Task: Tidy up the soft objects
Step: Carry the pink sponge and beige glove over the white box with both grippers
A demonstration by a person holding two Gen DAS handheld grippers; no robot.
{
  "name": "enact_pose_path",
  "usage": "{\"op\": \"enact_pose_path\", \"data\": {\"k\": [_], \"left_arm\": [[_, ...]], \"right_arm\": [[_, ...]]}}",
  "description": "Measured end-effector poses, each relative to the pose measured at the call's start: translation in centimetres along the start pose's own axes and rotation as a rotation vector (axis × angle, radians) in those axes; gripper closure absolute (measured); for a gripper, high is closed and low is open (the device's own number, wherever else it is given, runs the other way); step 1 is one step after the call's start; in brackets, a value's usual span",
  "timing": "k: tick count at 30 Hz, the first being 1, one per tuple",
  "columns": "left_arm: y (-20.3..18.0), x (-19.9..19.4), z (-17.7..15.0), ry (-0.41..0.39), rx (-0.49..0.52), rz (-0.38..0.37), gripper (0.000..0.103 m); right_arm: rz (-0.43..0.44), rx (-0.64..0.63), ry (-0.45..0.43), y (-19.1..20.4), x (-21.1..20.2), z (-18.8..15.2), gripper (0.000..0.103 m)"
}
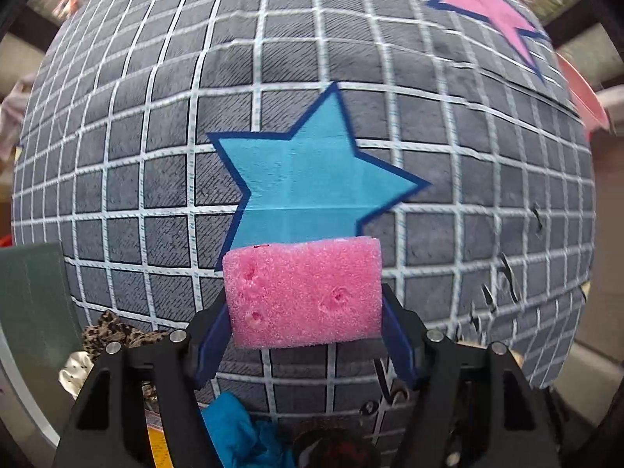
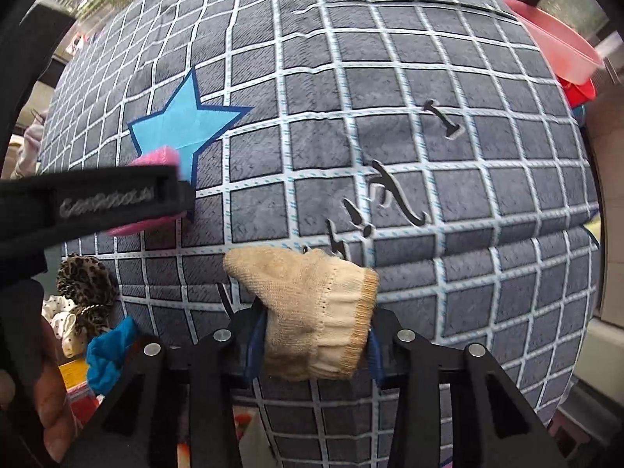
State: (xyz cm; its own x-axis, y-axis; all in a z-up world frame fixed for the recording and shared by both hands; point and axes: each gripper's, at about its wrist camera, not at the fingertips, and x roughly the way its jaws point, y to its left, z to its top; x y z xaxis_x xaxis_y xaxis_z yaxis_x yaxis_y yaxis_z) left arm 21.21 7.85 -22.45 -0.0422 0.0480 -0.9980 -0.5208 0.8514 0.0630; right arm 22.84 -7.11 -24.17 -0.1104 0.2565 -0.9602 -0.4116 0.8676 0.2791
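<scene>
My left gripper is shut on a pink foam sponge and holds it above the grey checked cloth, just below a blue star print. My right gripper is shut on a beige knit glove and holds it over the same cloth. In the right wrist view the left gripper's black finger and the sponge show at the left, near the blue star.
A leopard-print scrunchie, a white dotted fabric piece and a blue cloth lie at the cloth's near left edge. A pink basin stands at the far right. A green board is at the left.
</scene>
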Motion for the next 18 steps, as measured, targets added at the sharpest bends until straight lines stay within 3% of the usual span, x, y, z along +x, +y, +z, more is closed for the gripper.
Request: {"op": "enact_pose_path", "data": {"k": [12,18], "left_arm": [[-1.0,-7.5,-4.9,-0.112,0.131,-0.071,0.030],[1.3,-10.9,-6.3,-0.173,0.125,-0.080,0.030]], "right_arm": [[0.047,0.113,-0.032,-4.6,-4.3,-3.1,0.060],[0.087,0.089,-0.093,-2.2,-7.4,-4.8,0.060]]}}
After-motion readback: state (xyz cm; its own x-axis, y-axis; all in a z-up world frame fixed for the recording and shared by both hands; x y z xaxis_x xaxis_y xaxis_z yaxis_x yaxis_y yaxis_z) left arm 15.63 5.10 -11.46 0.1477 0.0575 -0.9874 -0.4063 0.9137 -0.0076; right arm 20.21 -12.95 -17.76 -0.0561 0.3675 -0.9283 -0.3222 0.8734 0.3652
